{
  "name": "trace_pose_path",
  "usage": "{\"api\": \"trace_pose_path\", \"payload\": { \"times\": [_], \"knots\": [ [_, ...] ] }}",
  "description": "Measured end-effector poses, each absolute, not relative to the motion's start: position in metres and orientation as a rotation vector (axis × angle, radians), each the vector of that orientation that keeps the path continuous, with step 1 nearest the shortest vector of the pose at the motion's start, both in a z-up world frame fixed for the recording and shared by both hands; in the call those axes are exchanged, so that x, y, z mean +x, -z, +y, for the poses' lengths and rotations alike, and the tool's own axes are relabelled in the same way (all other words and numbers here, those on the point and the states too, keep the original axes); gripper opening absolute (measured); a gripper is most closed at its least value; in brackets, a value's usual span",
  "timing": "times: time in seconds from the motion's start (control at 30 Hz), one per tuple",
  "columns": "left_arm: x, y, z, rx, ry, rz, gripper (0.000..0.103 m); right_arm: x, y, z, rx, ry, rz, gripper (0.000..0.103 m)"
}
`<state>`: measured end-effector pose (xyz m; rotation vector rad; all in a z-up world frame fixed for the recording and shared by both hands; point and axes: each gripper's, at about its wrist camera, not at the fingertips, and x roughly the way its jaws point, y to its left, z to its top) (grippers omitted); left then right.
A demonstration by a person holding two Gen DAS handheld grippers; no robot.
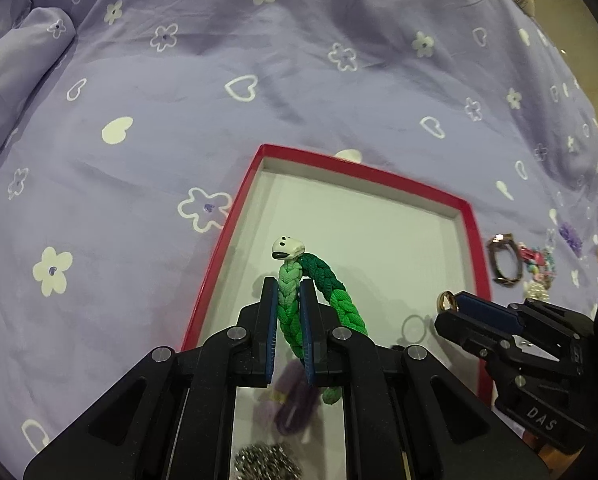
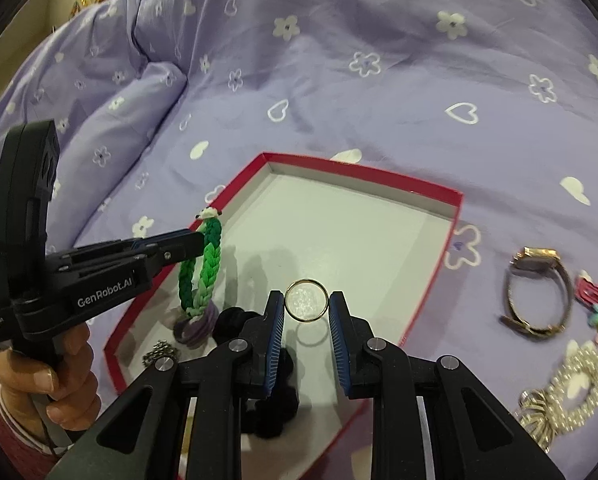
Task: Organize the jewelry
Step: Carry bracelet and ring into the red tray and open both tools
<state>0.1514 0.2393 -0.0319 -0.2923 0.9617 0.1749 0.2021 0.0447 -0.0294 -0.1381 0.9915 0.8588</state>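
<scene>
My left gripper (image 1: 287, 286) is shut on a green braided bracelet (image 1: 321, 292) with a white clasp and holds it upright over the red-rimmed box (image 1: 219, 256). It also shows in the right wrist view (image 2: 203, 268), hanging just above a purple hair tie (image 2: 197, 326). My right gripper (image 2: 306, 300) is shut on a thin gold ring (image 2: 306, 281) held above the box (image 2: 435, 264). In the left wrist view the right gripper (image 1: 451, 304) shows at the right with the ring (image 1: 446, 300).
In the box lie a purple hair tie (image 1: 295, 404), a metal chain ball (image 1: 267, 462) and a black scrunchie (image 2: 275, 400). On the purple bedsheet to the right lie a watch (image 2: 539, 296), a pink hair clip (image 2: 595, 300) and pearl bracelets (image 2: 571, 384).
</scene>
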Motion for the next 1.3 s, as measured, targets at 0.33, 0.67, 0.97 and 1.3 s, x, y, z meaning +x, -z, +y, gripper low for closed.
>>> {"api": "trace_pose_path", "payload": {
  "times": [0.33,0.67,0.97,1.3],
  "knots": [
    [0.159,0.054,0.238,-0.267,-0.190,1.023,0.010,0.206,0.050,0.063,-0.244,-0.840,1.029,0.023],
    [0.160,0.056,0.238,-0.268,-0.190,1.038,0.011,0.208,0.050,0.066,-0.268,-0.853,1.034,0.024],
    [0.147,0.045,0.239,-0.275,-0.213,1.009,0.039,0.203,0.041,0.054,-0.197,-0.875,1.030,0.033],
    [0.121,0.022,0.226,-0.306,-0.186,0.956,0.040,0.188,0.008,-0.006,-0.035,-0.861,0.973,0.037]
  ]
}}
